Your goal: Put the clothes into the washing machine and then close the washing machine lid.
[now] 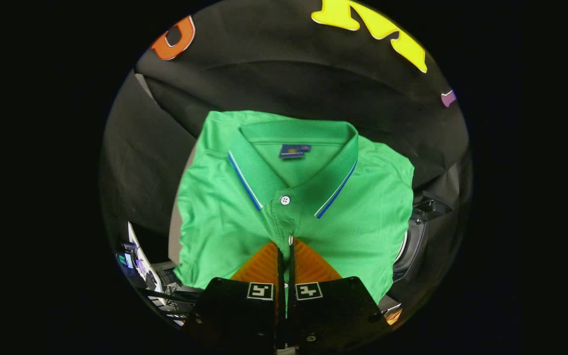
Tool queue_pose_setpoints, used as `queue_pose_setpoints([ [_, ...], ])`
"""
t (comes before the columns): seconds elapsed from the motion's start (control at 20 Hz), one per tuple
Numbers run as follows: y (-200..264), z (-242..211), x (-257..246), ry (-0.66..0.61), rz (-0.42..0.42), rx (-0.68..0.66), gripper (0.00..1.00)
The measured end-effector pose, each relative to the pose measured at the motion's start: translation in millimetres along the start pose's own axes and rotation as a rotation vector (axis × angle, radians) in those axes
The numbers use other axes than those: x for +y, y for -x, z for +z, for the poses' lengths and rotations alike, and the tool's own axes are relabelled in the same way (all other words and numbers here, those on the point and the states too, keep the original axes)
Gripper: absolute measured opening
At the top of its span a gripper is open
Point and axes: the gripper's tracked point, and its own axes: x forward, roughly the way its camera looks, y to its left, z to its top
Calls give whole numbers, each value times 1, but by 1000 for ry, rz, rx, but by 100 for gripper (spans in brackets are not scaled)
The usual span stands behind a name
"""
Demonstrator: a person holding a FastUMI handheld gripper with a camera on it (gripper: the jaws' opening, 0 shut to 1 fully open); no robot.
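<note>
Claw (286,246) pinched nearly closed on green polo shirt (225,207) placket.

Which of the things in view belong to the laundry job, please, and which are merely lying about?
Job: green polo shirt, its placket pinched between the nearly closed fingers of the gripper; a dark rounded part beside it, perhaps the washing machine.
Lying about: equipment and cables.

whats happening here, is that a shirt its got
Yes. A person's handheld gripper has its two fingers pinched together on the front placket of a folded green polo shirt, just below the collar button, so the shirt looks gripped. The shirt spreads out ahead of the fingers, collar up, against the booth's black cloth wall. A dark rounded piece of equipment peeks out beside the shirt; it may be the washing machine, but that is hard to tell. The shirt is not in it yet.
</note>
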Motion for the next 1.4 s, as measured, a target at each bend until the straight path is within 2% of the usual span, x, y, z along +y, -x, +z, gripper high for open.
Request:
queue_pose_setpoints([
  [0.4,68,13,-16,-63,80,-81,1],
  [0.7,125,22,-53,-111,117,-177,1],
  [1.1,178,14,-115,-128,39,-315,1],
  [1.4,201,-9,-153,-165,6,-379,1],
])
